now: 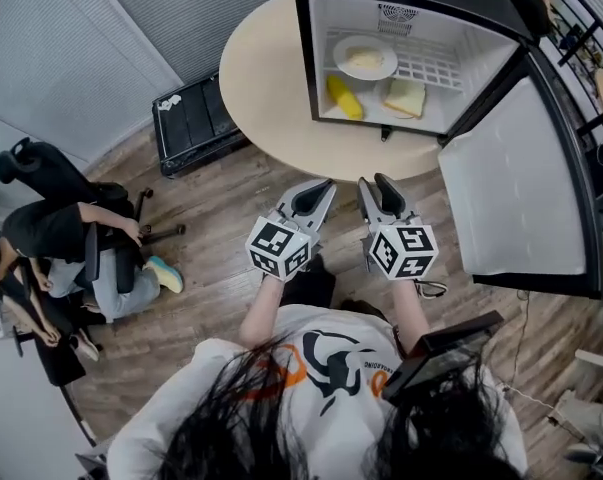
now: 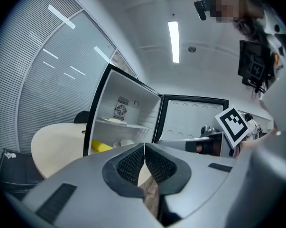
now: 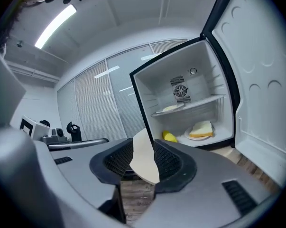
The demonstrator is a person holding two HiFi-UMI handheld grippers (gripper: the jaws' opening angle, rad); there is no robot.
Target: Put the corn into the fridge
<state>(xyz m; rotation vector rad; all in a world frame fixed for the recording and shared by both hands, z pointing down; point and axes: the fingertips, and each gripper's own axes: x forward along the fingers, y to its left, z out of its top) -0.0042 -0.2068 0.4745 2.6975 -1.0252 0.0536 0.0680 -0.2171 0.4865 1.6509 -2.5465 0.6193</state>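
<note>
Head view: at the bottom of the frame are the person's dark hair and white shirt. Just above, mid-frame, the left gripper and right gripper are side by side over the wooden floor, both pointing toward the top of the picture.

In the left gripper view the jaws meet at their tips with nothing between them. In the right gripper view the jaws stand partly apart and empty, and only the table edge shows through the gap.

Further up, the round beige table carries a small fridge, whose door is swung wide open at the right. The corn lies on the fridge's bottom level at the left, just beside a plate of bread. A second plate rests on the shelf above.

At the left edge a seated person is well apart from the table.
</note>
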